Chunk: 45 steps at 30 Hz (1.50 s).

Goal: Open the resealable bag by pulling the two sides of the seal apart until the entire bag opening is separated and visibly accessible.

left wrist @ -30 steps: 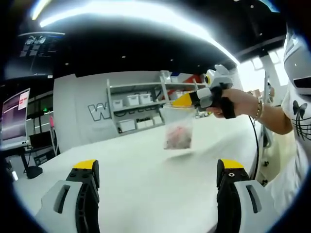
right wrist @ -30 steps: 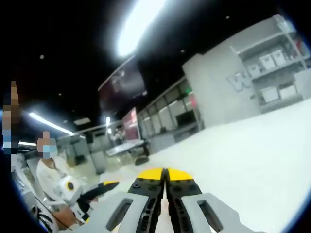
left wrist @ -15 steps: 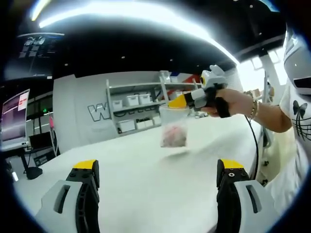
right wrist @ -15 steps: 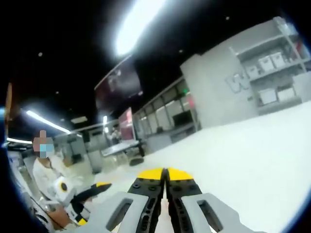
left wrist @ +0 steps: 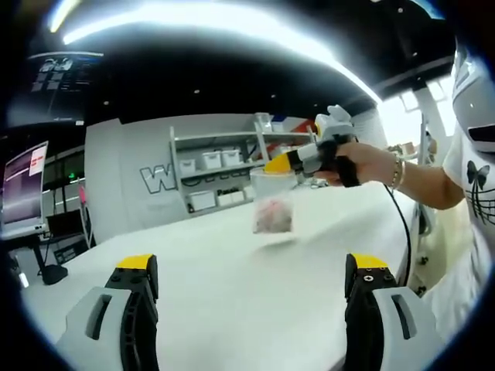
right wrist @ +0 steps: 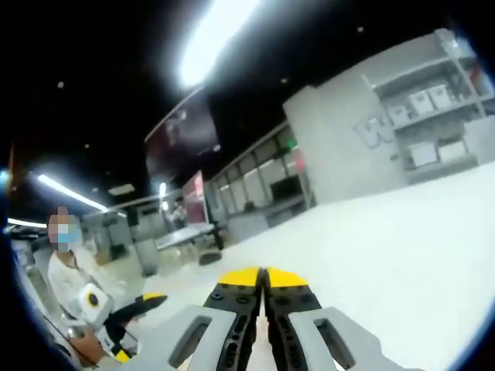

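A clear resealable bag (left wrist: 272,207) with pinkish contents hangs above the white table (left wrist: 232,294) in the left gripper view. My right gripper (left wrist: 274,164), held by a hand (left wrist: 363,164), comes in from the right and is shut on the bag's top edge. My left gripper (left wrist: 249,269) stands open near the bottom, well short of the bag, with nothing between its jaws. In the right gripper view my right gripper (right wrist: 263,277) has its yellow-tipped jaws pressed together. The left gripper (right wrist: 138,325) shows at lower left, open. Whether the seal is parted cannot be told.
Grey shelves with white bins (left wrist: 216,174) stand behind the table against a wall. A monitor (left wrist: 22,189) is at the far left. The person's torso and arm (left wrist: 464,185) fill the right side. Another seated person (right wrist: 66,267) and desks lie beyond the table.
In the left gripper view the right gripper and the hanging bag have drifted slightly left and farther away. My left gripper has stayed open and still.
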Tool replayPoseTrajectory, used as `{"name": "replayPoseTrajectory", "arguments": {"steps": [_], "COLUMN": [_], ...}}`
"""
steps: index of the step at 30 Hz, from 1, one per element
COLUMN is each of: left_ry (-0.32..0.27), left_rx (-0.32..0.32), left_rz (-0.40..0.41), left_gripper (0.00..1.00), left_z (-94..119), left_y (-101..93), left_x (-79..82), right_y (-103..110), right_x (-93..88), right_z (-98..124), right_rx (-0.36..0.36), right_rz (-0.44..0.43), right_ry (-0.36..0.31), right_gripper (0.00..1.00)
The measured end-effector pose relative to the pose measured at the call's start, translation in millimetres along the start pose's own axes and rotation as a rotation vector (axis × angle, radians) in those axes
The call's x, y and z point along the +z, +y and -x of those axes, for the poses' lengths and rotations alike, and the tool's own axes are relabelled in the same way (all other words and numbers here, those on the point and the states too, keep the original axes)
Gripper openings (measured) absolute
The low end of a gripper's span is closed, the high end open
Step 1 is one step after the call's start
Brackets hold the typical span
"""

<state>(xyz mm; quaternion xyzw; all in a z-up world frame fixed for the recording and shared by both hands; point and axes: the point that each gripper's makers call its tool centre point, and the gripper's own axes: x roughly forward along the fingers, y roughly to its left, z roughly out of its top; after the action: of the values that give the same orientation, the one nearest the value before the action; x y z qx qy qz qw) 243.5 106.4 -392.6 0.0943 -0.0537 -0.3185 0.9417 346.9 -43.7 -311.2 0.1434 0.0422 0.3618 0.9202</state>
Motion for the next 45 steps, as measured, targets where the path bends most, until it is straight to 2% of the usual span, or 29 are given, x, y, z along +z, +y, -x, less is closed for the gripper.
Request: {"name": "replayPoseTrajectory", "arguments": {"steps": [18, 31, 45], "left_ry": [0.000, 0.001, -0.003], "left_rx": [0.003, 0.002, 0.001], "left_rz": [0.006, 0.003, 0.005], "left_gripper": [1.00, 1.00, 1.00], "left_z": [-1, -2, -2], "left_y": [4.0, 3.7, 6.0], "left_x": [0.3, 1.9, 2.0], "right_y": [-19, -25, -43], "right_x": [3.6, 7.5, 11.4], "right_z": [-20, -30, -41], "right_rx": [-0.037, -0.045, -0.078], "right_rz": [0.017, 0.023, 0.019], "right_ry": [0.024, 0.031, 0.039], "right_gripper": [0.00, 0.00, 0.00]}}
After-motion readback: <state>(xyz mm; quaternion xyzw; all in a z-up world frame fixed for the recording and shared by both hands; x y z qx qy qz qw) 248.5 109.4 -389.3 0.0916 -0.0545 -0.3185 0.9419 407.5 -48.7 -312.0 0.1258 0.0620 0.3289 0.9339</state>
